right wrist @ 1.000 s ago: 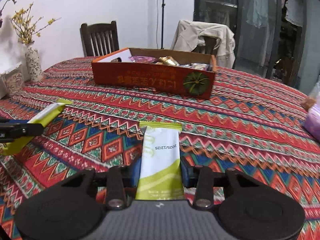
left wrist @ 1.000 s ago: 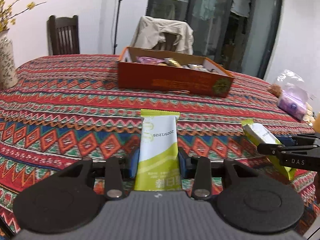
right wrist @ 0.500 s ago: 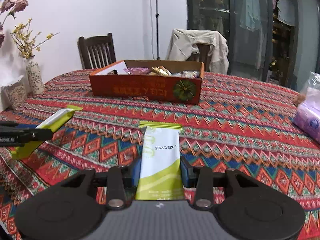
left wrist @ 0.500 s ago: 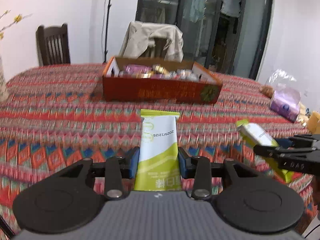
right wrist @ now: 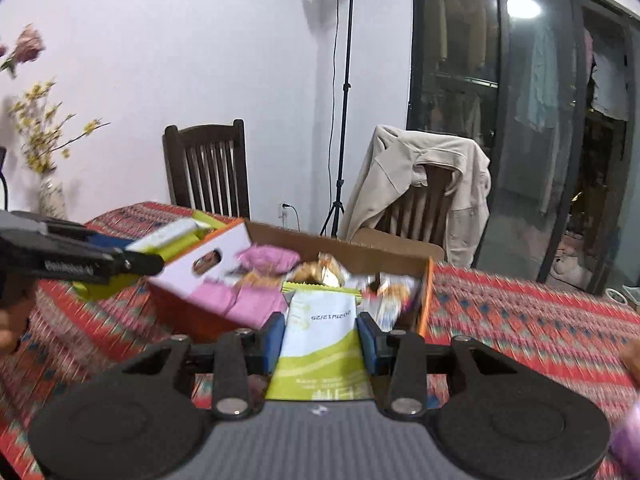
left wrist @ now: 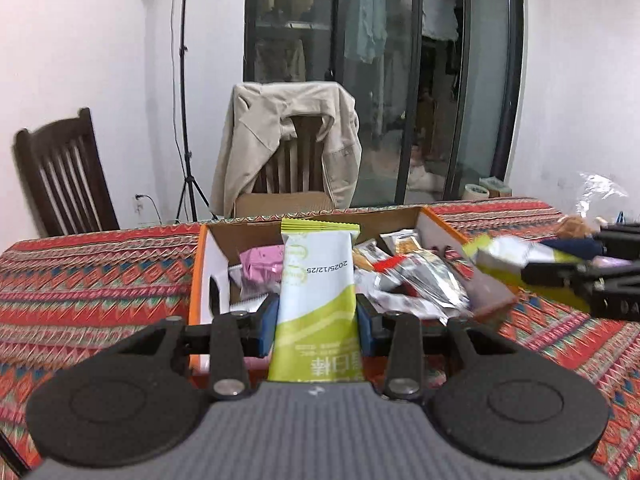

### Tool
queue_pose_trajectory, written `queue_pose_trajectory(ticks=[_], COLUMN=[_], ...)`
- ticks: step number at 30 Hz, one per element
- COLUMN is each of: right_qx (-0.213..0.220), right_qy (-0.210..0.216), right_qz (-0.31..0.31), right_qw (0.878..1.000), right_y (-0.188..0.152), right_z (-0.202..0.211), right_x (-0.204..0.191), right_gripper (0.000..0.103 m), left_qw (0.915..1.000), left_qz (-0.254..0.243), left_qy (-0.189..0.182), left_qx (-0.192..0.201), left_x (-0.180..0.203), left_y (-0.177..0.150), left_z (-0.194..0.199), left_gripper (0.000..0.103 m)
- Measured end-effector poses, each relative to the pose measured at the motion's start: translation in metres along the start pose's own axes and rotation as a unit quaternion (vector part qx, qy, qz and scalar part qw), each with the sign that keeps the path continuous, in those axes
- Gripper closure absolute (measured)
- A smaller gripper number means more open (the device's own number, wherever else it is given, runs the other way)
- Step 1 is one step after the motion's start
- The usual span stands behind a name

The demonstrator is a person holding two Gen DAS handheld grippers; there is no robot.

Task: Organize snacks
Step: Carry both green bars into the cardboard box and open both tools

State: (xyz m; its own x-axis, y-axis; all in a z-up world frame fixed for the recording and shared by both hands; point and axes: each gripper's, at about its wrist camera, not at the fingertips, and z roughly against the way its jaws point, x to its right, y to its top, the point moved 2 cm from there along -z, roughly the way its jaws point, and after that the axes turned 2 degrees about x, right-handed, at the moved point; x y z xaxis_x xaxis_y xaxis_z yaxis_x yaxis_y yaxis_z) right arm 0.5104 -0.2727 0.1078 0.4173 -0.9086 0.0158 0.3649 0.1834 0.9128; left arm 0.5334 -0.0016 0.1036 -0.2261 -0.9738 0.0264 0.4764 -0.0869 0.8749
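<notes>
Left wrist view: the left gripper (left wrist: 316, 316) is clamped on a white and lime-green snack bar (left wrist: 316, 300), stamped 2025/12/25, held above the near edge of an orange cardboard box (left wrist: 198, 280) full of mixed wrappers on a patterned tablecloth (left wrist: 80, 280). Right wrist view: the right gripper (right wrist: 322, 336) grips a matching green bar (right wrist: 322, 340) at the same box.

I see the box (left wrist: 400, 216) on the surface (left wrist: 80, 280), wrappers (left wrist: 420, 280) heaped in it. My left bar (left wrist: 316, 292) hangs over its near edge; my right bar (right wrist: 320, 332) too, seemingly, through blur. A draped chair (left wrist: 288, 148) stands behind.
</notes>
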Motion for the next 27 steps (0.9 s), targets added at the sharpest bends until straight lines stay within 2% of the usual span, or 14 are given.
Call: queue_pose_trajectory(ticks=[5, 11, 13, 15, 17, 18, 19, 25, 27], right_qx=[-0.021, -0.054, -0.062, -0.069, -0.082, -0.088, -0.097, -0.117, -0.130], right_qy=[-0.022, -0.059, -0.063, -0.052, -0.035, -0.030, -0.023, -0.009, 0.001], right_qz=[-0.013, -0.021, -0.024, -0.027, -0.029, -0.027, -0.023, -0.019, -0.017], right_qw=[0.999, 0.997, 0.996, 0.996, 0.996, 0.995, 0.995, 0.993, 0.991], right_y=[0.025, 0.027, 0.024, 0.019, 0.014, 0.011, 0.007, -0.003, -0.003], right_z=[-0.076, -0.148, -0.162, -0.174, -0.187, -0.191, -0.199, -0.208, -0.210], right_x=[0.027, 0.048, 0.049, 0.045, 0.034, 0.028, 0.023, 0.013, 0.014], right_gripper=[0.064, 0.064, 0.064, 0.064, 0.064, 0.064, 0.064, 0.064, 0.060], left_qw=[0.9996, 0.9977, 0.9975, 0.9977, 0.9976, 0.9976, 0.9978, 0.9978, 0.9977], left_qz=[-0.016, 0.016, 0.021, 0.025, 0.026, 0.028, 0.029, 0.026, 0.030], left_qy=[0.016, 0.045, 0.042, 0.021, 0.015, 0.015, 0.012, 0.009, 0.009], left_qx=[-0.019, -0.048, -0.053, -0.060, -0.062, -0.061, -0.059, -0.061, -0.060], left_x=[-0.009, -0.028, -0.028, -0.026, -0.021, -0.021, -0.020, -0.022, -0.023], left_y=[0.012, -0.001, -0.008, -0.013, -0.013, -0.014, -0.014, -0.014, -0.012], left_z=[-0.058, -0.094, -0.102, -0.109, -0.113, -0.115, -0.115, -0.113, -0.108], left_gripper=[0.063, 0.063, 0.063, 0.063, 0.055, 0.047, 0.044, 0.044, 0.044])
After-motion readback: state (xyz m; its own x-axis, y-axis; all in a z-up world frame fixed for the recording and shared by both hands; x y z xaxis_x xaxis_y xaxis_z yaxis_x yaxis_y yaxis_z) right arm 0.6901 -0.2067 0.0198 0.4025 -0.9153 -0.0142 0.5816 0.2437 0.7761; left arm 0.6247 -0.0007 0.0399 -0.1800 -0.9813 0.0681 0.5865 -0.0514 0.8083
